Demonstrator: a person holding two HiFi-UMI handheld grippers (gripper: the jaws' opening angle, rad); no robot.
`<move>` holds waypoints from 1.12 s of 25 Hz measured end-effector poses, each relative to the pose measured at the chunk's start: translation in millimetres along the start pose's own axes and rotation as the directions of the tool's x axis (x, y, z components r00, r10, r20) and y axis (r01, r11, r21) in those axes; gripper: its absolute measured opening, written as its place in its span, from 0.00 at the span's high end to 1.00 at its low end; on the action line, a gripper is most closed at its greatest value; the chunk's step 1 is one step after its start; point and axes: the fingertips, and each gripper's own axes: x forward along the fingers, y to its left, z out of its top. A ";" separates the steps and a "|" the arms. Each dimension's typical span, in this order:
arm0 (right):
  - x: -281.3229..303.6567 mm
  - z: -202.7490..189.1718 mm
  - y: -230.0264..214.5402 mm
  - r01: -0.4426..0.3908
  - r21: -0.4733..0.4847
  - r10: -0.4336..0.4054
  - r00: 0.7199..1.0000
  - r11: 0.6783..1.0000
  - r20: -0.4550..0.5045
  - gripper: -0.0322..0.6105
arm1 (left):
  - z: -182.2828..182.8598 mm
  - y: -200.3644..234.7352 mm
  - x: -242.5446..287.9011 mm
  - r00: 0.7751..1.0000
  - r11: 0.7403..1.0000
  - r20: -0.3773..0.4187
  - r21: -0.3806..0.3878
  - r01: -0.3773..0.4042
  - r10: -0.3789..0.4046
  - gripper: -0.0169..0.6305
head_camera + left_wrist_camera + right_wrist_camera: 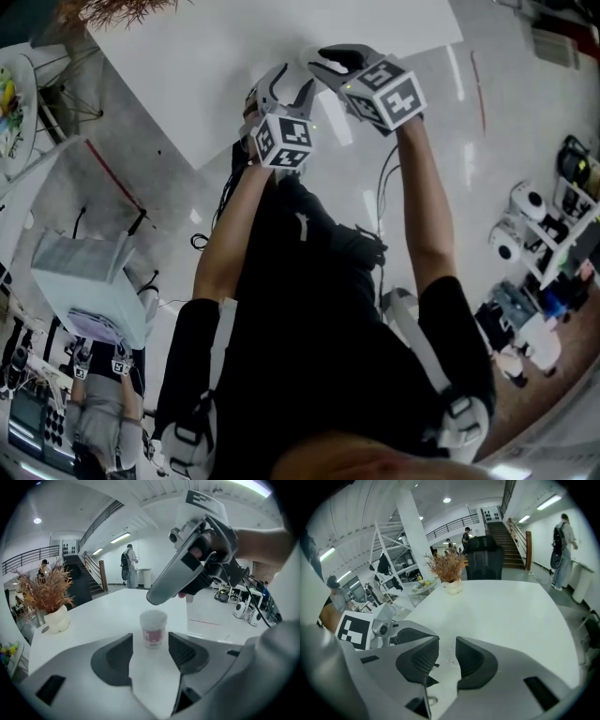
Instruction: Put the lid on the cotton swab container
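Your left tongs (pixel 151 640) wide apart, empty; uncapped cotton swab container (pixel 153 629) upright on desk (pixel 103 616) before gap, untouched. Your right tongs (pixel 446 645) nearly together above swabs; grip unclear.

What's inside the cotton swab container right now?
The cotton swab container stands open, packed with white swab tips. Its red label covers the stems below, so how deep they reach cannot be seen.

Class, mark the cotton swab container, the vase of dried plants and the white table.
cotton swab container (pixel 153 634): left gripper view, on its red label.
vase (pixel 56 620): left gripper view, on its white body.
table (pixel 511 606): right gripper view, on its bare top.
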 end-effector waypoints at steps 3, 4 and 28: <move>-28.9 15.0 11.6 0.036 0.024 -0.039 0.993 0.999 0.115 0.78 | 12.4 -0.2 -28.3 1.000 1.000 0.024 -0.013 -0.017 0.017 0.61; -42.2 20.1 18.4 0.041 0.046 -0.048 0.985 0.998 0.166 0.79 | 17.2 -2.1 -40.6 0.999 1.000 0.033 -0.020 -0.018 0.019 0.61; -352.5 -39.4 169.2 0.274 0.373 -0.461 0.593 0.886 0.660 0.92 | 167.2 -51.5 -403.6 0.791 0.940 0.514 -0.249 -0.233 0.332 0.97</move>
